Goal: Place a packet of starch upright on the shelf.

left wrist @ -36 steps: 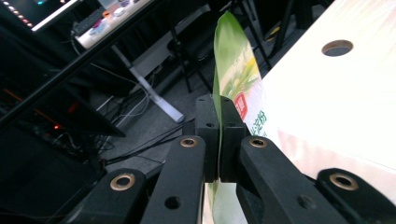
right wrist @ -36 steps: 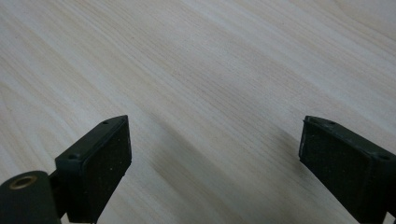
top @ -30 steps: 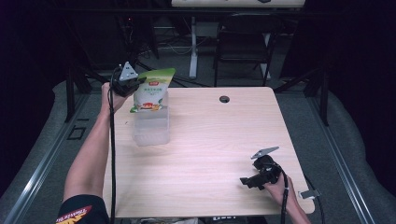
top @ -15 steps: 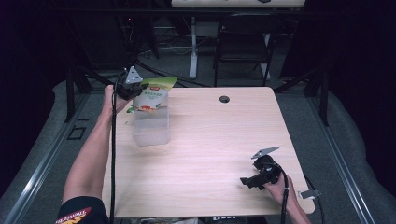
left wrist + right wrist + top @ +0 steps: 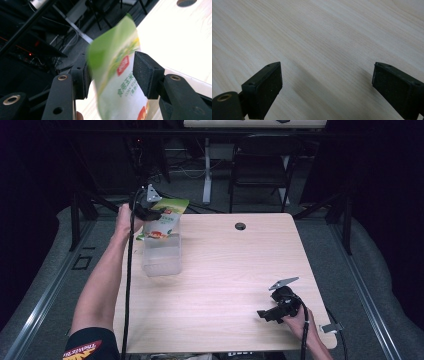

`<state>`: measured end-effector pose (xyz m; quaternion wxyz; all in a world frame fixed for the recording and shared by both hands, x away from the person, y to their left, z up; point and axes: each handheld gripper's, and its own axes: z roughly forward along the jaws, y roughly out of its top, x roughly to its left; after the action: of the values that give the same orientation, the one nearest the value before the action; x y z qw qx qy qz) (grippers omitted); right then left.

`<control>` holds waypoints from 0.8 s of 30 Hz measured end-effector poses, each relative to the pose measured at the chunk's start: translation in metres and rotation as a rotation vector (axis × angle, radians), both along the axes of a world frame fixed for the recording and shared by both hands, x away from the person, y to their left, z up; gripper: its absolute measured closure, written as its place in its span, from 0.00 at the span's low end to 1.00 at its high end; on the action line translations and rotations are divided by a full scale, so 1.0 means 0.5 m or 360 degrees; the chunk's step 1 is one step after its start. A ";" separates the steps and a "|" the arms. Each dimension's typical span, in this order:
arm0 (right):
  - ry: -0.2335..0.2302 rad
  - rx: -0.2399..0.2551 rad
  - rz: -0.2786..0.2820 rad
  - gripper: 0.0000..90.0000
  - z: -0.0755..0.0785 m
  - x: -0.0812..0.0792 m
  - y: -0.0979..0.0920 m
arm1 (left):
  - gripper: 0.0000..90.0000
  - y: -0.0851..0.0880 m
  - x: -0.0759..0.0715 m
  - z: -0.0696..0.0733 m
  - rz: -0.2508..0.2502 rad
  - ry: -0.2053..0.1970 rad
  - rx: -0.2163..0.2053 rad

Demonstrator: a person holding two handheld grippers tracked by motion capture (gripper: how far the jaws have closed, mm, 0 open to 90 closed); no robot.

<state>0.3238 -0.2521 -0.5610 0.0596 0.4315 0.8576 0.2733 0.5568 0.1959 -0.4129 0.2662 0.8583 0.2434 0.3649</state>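
Green pouch (image 5: 163, 222) stands partly inside clear plastic container (image 5: 161, 257)

Left gripper (image 5: 150, 209) moved right from table's left edge, now above clear plastic container (image 5: 161, 254). Green snack pouch (image 5: 165, 217) travelled with it, lower end now dipping into container's open top instead of hanging beside its rim. Pouch blurred between parted jaws in left gripper view.

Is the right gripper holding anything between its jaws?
No, the right gripper has its jaws wide apart, with bare light wooden table between them.
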 end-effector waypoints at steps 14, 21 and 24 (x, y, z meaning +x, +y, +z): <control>0.0015 0.0001 0.0000 0.10 -0.002 0.000 -0.001 | 1.00 -0.027 -0.007 -0.004 0.0043 -0.0036 0.0142; 0.0018 -0.0005 0.0007 0.10 -0.001 0.001 -0.001 | 1.00 0.007 -0.026 0.013 0.0000 -0.0102 -0.0026; 0.0021 -0.0008 0.0005 0.10 -0.001 0.001 0.000 | 1.00 0.021 -0.034 0.014 -0.0017 -0.0140 -0.0125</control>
<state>0.3244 -0.2523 -0.5617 0.0547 0.4318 0.8594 0.2684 0.5400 0.2062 -0.4058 0.3121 0.8317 0.2409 0.3910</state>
